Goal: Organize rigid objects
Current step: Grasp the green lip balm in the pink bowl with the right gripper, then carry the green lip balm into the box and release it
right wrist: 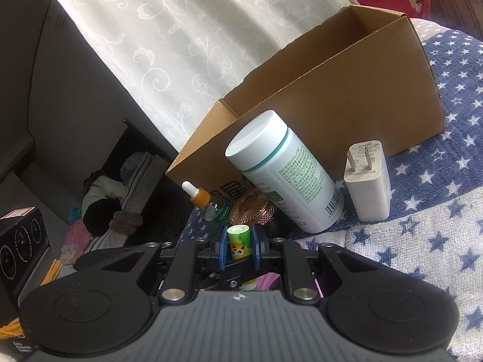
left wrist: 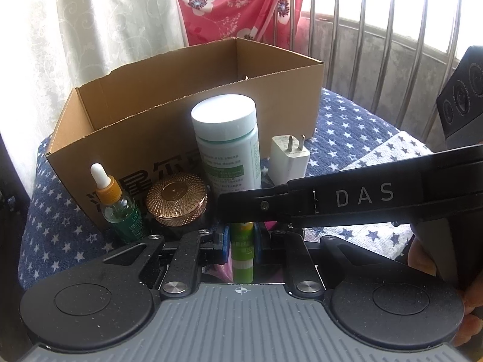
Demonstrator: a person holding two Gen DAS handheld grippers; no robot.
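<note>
Left to right on the star-print cloth surface (left wrist: 347, 126), all in front of the open cardboard box (left wrist: 169, 102): dropper bottle (left wrist: 119, 202), bronze-lidded jar (left wrist: 177, 198), white pill bottle (left wrist: 226, 138), white charger plug (left wrist: 289, 157). All four stand upright outside the box, just beside its front wall; what shows of the box inside looks empty, though its floor is hidden. So sorting looks barely started: nothing visibly boxed, four items left plus the one in hand. That one is a small green tube (left wrist: 241, 253), seemingly a glue stick or lip balm. Left gripper (left wrist: 241, 238) has its jaws narrow and clamped on the tube's body, blue pads against both sides. Right gripper (right wrist: 238, 247) comes in across the left view from the right, jaws also narrow and closed on the same tube (right wrist: 238, 241) near its capped end. Both hands on one tube: likely a handover or cap pull, can't tell which. Tube sits low, near the jar, not yet over the box.
</note>
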